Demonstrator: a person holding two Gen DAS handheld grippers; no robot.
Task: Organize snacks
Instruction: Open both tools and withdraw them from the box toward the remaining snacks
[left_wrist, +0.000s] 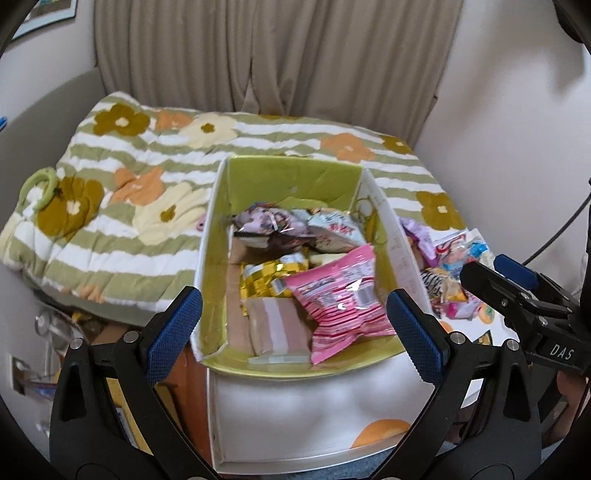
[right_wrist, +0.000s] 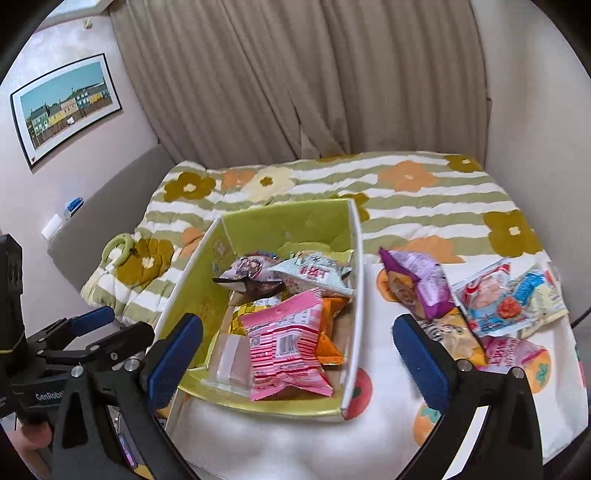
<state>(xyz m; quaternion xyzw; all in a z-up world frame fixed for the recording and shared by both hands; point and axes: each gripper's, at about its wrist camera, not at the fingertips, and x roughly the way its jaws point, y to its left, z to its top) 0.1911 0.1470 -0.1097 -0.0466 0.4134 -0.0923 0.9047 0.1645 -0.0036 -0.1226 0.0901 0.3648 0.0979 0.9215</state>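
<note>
A pale green ring (right_wrist: 120, 249) of smooth plastic lies near the left edge of the bed, on the quilted bedspread with olive stripes and orange flowers (right_wrist: 406, 192). To its right stands the open cardboard box with glossy lime-green inner walls (right_wrist: 258, 225), already part filled with crinkly foil packets, the pink-and-white striped snack packet (right_wrist: 286, 350) lying flat on top towards the near end. The left tongs (left_wrist: 291, 332) are held wide above the box with nothing between the ribbed blue pads. The right tongs (right_wrist: 295, 358) are likewise spread wide and empty, above the box's near right corner. The unsorted pile remains on the white fruit-printed cloth (right_wrist: 388, 424) right of the box: a purple puffed packet (right_wrist: 421, 284), a red-and-blue clear-film packet (right_wrist: 491, 306) and others beneath. The next pick is judged best taken from the top of that pile; a sealed edge or the packet's middle should be pinched gently, since air-filled film slips and the contents crush easily.
</note>
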